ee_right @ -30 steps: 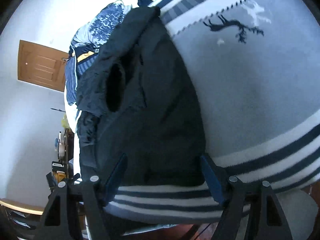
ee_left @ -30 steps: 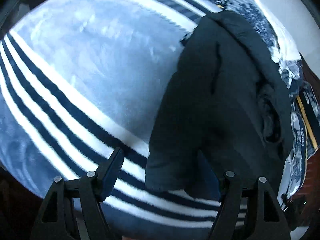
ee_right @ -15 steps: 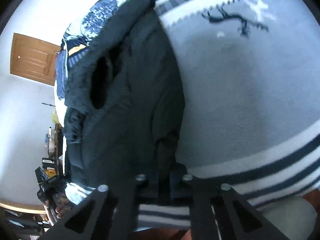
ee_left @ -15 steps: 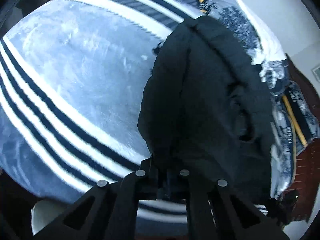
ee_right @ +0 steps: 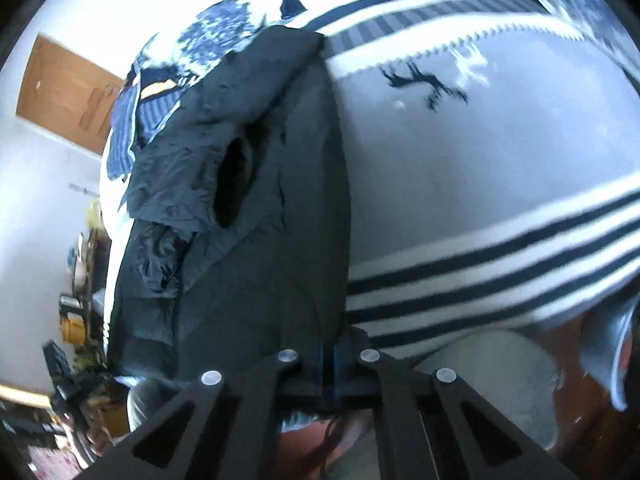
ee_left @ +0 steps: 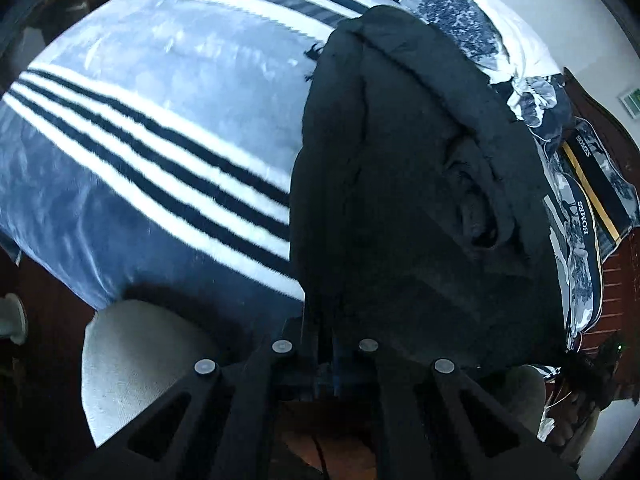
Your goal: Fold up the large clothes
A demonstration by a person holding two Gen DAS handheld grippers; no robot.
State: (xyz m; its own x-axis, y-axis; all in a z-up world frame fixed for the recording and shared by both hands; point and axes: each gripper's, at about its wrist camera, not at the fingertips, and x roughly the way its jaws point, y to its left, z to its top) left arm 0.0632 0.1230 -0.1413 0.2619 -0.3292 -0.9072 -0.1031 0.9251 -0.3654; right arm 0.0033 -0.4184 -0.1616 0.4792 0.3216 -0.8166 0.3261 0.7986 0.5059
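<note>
Where both sets of fingers stood apart a second ago, the left gripper (ee_left: 326, 350) and right gripper (ee_right: 329, 364) now clench the near hem of the dark padded fabric jacket (ee_left: 420, 184), lifting it off the striped grey-blue fleece blanket (ee_left: 160, 92) to start a fold.

A bed is lying under a grey-blue blanket (ee_left: 168, 92) crossed by dark and white stripes, with patterned blue-and-white bedding (ee_left: 452, 4) bunching along its far edge. A wooden door (ee_right: 68, 88) is standing shut in the pale wall (ee_right: 44, 184). Dark reddish-brown floor (ee_left: 52, 304) is showing beside the bed. Strong daylight is washing out the upper left of the right wrist view.
</note>
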